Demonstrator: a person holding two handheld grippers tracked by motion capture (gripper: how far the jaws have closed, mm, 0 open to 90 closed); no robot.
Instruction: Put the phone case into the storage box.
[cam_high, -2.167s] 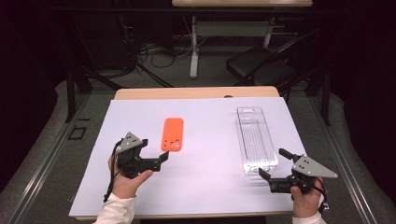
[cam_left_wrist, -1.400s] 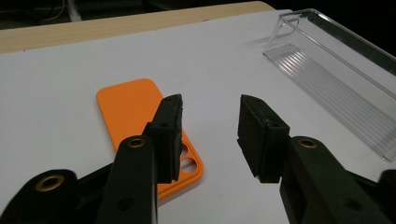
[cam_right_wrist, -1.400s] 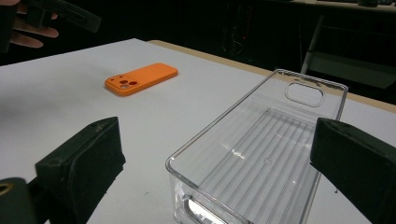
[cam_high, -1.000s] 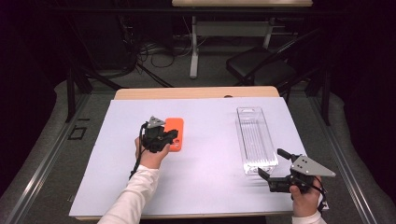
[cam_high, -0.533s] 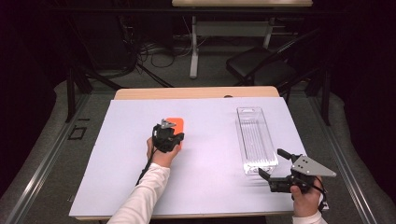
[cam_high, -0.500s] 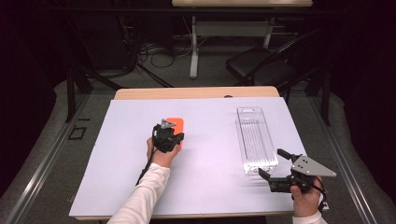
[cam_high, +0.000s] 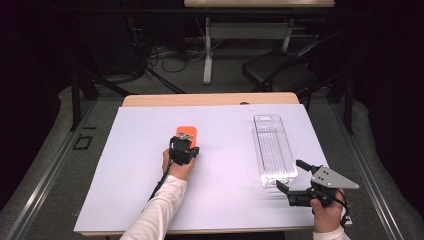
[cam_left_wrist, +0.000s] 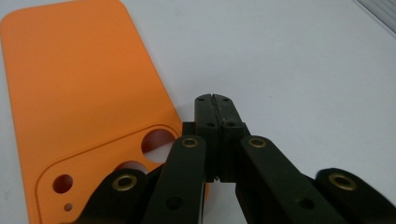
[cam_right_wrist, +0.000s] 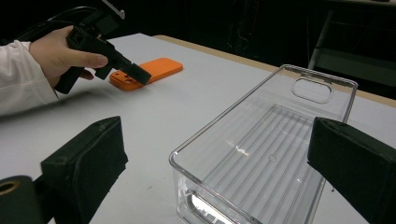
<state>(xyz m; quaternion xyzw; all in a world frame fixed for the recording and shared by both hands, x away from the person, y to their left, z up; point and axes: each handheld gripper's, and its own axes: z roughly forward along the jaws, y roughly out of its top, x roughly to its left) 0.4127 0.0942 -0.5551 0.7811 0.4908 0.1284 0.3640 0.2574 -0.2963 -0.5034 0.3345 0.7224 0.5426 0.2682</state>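
An orange phone case (cam_high: 188, 132) lies flat on the white sheet, back side up, with its camera cutouts toward me. My left gripper (cam_high: 186, 150) hangs low over the case's near end with its jaws shut and nothing between them. In the left gripper view the closed tips (cam_left_wrist: 215, 100) sit just off the long edge of the case (cam_left_wrist: 79, 93), beside the cutouts. My right gripper (cam_high: 291, 175) rests at the near right, open and empty, pointing at the end of a clear plastic box (cam_high: 272, 150). From the right gripper view, the box (cam_right_wrist: 275, 135) is empty, and the left gripper (cam_right_wrist: 139, 74) touches down by the case (cam_right_wrist: 156, 67).
A white sheet (cam_high: 125, 180) covers most of the table, with a strip of bare wood (cam_high: 210, 99) along the far edge. Beyond the table stand a black chair (cam_high: 280, 75), a desk leg (cam_high: 206, 55) and loose cables on the floor.
My left hand has travelled from the near left across to the orange case and sunk toward its near end. The right hand and the clear box have stayed put.
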